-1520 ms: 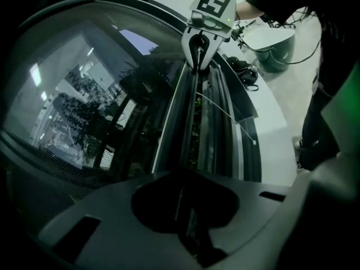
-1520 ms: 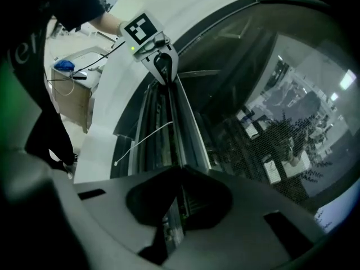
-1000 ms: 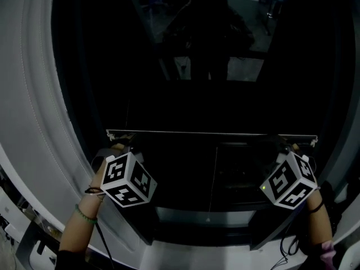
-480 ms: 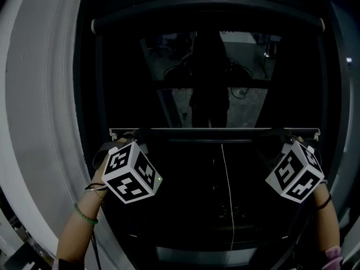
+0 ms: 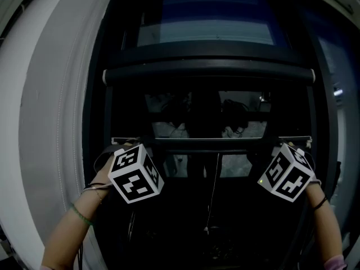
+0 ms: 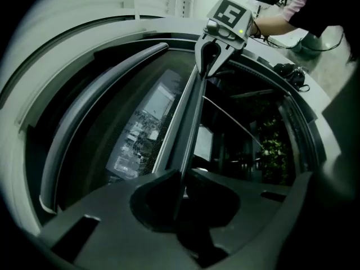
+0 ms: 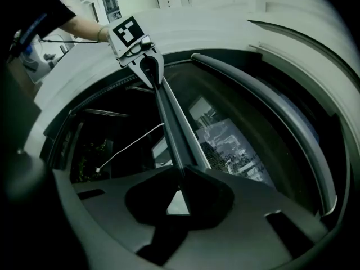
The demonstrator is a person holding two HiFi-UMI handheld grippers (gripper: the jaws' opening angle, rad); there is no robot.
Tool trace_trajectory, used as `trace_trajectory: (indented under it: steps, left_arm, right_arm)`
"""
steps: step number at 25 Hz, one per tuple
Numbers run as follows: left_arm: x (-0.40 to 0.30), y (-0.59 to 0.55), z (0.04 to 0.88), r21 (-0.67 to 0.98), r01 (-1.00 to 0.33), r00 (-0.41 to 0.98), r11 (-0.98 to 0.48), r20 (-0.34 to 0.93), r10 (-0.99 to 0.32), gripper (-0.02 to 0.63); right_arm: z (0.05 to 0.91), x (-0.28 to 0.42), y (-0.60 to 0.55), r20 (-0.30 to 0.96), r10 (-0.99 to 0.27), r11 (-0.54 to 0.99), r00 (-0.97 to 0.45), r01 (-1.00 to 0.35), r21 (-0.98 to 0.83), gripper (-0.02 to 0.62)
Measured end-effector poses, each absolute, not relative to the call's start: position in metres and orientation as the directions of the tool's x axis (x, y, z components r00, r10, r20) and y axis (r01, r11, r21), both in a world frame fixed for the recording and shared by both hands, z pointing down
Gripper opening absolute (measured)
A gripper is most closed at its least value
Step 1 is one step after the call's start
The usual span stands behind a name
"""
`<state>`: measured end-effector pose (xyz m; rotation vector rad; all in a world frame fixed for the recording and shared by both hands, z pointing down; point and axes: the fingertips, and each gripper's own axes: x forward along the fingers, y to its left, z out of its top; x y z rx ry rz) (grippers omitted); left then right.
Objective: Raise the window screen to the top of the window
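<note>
Left gripper and right gripper are gripping the screen bar with closed fingers, one at each end.

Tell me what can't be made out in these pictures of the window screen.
- Head view: the marker cubes hide the jaws of the left hand-held gripper and right hand-held gripper. Only their own views show them shut on the screen bar.
- Head view: the mesh is too dark to see.
- Head view: dark reflections hide what lies beyond the glass.
</note>
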<state>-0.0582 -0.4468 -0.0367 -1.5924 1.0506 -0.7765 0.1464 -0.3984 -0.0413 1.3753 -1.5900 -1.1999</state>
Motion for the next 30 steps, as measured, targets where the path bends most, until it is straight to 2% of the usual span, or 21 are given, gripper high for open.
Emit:
trace_trajectory:
  steps: [4,16,26,30]
  left_arm:
    - [-0.059,-0.448,-0.072,-0.967,-0.245,0.393,-0.071,-0.032,-0.919,0.04]
    - [-0.062,-0.447,-0.169,-0.936,-0.352,0.39,-0.005,-0.142,-0.91,0.051]
    - [-0.065,-0.447,-0.214,-0.908,-0.417,0.351,0.025,-0.187,-0.917,0.058]
    - [-0.068,-0.448,-0.216,-0.911,-0.411,0.34,0.018,-0.172,-0.925,0.058]
  right_arm:
    - [-0.074,0.143,-0.4,-0.082,-0.98,-0.016,-0.182,-0.337,0.941,0.041]
    - [-0.169,0.142,-0.399,-0.174,-0.973,-0.098,-0.154,-0.407,0.908,0.051]
    - [-0.215,0.145,-0.397,-0.222,-0.965,-0.139,-0.137,-0.453,0.881,0.058]
    - [-0.22,0.143,-0.398,-0.195,-0.969,-0.103,-0.15,-0.471,0.876,0.063]
